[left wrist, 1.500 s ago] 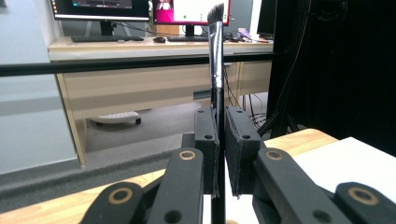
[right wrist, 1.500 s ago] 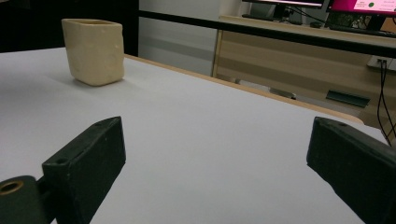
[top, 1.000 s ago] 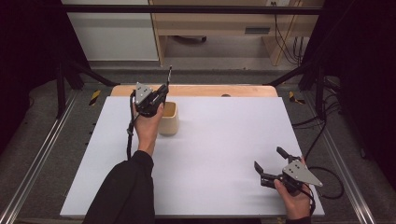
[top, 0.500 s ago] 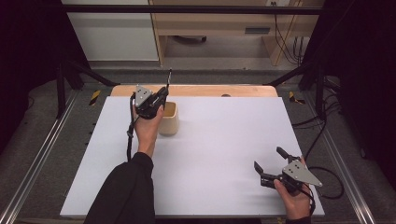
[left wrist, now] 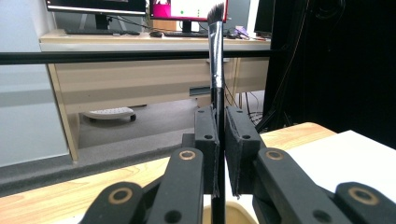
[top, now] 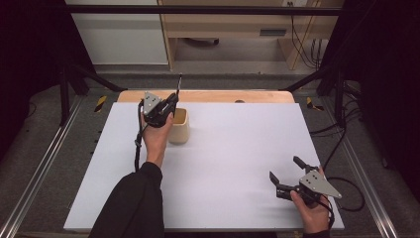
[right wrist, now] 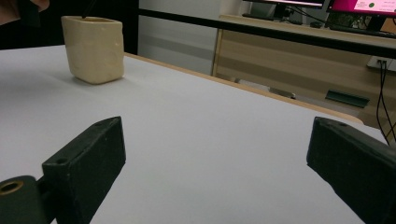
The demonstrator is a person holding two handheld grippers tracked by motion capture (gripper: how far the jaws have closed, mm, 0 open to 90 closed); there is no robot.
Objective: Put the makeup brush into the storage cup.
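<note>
Left tool (left wrist: 219, 140) clamps a slim black makeup brush (left wrist: 215, 60) upright above the cream ceramic cup (top: 178, 125); right tool (top: 286, 173) gapes wide.

No text, label, brand, number or sign could be read anywhere. The lit monitor (right wrist: 362, 5) behind the worktop showed pink and white patches with dark marks, too small and blurred to make out.
</note>
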